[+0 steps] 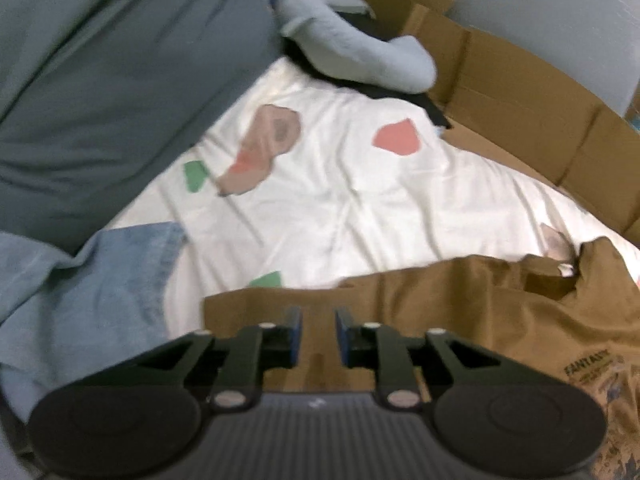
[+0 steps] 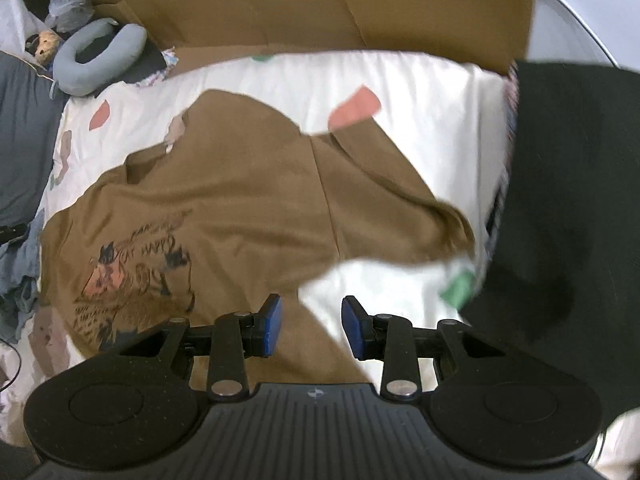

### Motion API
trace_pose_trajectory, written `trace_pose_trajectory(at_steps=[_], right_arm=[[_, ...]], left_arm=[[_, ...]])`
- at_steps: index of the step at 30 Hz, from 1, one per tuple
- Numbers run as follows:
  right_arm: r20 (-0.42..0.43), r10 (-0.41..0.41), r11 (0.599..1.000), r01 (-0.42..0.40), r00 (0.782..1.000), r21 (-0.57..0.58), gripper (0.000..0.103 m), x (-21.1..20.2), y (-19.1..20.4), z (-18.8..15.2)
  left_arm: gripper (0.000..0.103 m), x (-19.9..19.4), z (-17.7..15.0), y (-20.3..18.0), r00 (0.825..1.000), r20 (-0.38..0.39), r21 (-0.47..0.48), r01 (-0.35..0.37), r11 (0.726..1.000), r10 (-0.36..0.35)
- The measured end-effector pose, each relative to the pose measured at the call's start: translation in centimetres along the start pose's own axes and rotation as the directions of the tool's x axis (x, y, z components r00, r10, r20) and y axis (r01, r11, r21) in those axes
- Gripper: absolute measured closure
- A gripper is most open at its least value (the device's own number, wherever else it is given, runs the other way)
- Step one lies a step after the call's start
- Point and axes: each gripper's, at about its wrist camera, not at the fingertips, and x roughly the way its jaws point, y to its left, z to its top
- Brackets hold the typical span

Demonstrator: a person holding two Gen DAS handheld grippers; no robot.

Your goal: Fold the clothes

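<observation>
The brown t-shirt [image 2: 248, 184] is spread on a white bedsheet [image 2: 420, 92] with pink and green blotches, print side up, with a cartoon graphic [image 2: 136, 272] and lettering near its left part in the right wrist view. It's lying crooked and rumpled: one sleeve [image 2: 400, 200] sticks out to the right with a wavy edge, and the hem runs diagonally down toward the camera, so bare sheet shows in a wedge between them.

Right gripper [image 2: 312, 326] hangs just above that hem edge, blue pads [image 2: 272, 324] apart with nothing pinched between them. Left gripper [image 1: 318, 338] sits over another edge of the shirt, fingers slightly apart, fabric underneath but not squeezed as far as I can tell (it's blurry).

Room-wise: plenty of open sheet beyond the shirt. It's boxed in by a flattened cardboard box [image 2: 320, 4] along the far side, a dark garment [image 2: 568, 208] on the right, jeans [image 1: 92, 292] and a grey-green blanket [image 1: 112, 80] on the left, plus a grey neck pillow [image 1: 352, 48] in the far corner.
</observation>
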Motion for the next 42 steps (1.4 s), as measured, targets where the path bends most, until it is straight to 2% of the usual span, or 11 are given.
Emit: trace_pose_trajectory(at_steps=[5,9,12,15,24,29,31,32,33,36,42], right_arm=[[0.068,-0.032,0.999,0.034,0.997,-0.020,0.063,2.2,-0.2,2.5],[0.114,-0.078,0.994,0.087,0.990,-0.069,0.053,4.1,-0.2,4.6],[0.136,-0.106,0.990,0.117,0.985,-0.077,0.053,5.6,-0.4,5.8],[0.153,-0.131,0.984,0.147,0.979,-0.099,0.053,7.0,-0.4,6.6],[0.194,-0.142,0.989,0.146,0.971,-0.007,0.053,11.2,-0.1,9.4],[0.165,-0.228,0.973,0.230,0.960,0.008,0.053,13.5,0.0,10.4],[0.142,-0.248,0.969,0.248,0.958,0.017,0.057,13.9,-0.4,10.4],[0.133,-0.258,0.966,0.258,0.957,0.019,0.070,14.0,-0.6,10.3],[0.124,-0.271,0.962,0.271,0.955,0.016,0.089,14.0,-0.8,10.2],[0.126,-0.304,0.952,0.306,0.944,0.007,0.100,13.2,-1.5,10.0],[0.147,-0.397,0.916,0.400,0.906,0.013,0.101,11.2,-4.0,10.1]], left_arm=[[0.072,1.9,0.6,-1.3,1.000,-0.016,0.033,0.027,0.999,-0.026],[0.069,3.5,1.3,-2.0,0.999,-0.023,0.065,0.034,0.997,-0.033],[0.061,4.5,1.8,-2.3,0.999,-0.023,0.086,0.037,0.996,-0.035],[0.060,5.3,2.1,-2.7,0.999,-0.030,0.100,0.038,0.994,-0.035],[0.058,6.9,2.8,-4.1,0.999,-0.036,0.140,0.042,0.989,-0.037],[0.057,7.5,3.3,-4.9,0.999,-0.031,0.162,0.045,0.986,-0.040],[0.057,7.8,3.5,-5.2,0.999,-0.032,0.171,0.048,0.984,-0.043],[0.057,8.0,3.5,-5.3,0.998,-0.034,0.174,0.050,0.983,-0.045],[0.056,8.2,3.6,-5.4,0.998,-0.036,0.177,0.053,0.983,-0.047],[0.056,8.6,3.7,-5.8,0.997,-0.043,0.189,0.069,0.980,-0.062],[0.052,9.4,3.4,-6.4,0.996,-0.059,0.213,0.080,0.974,-0.069]])
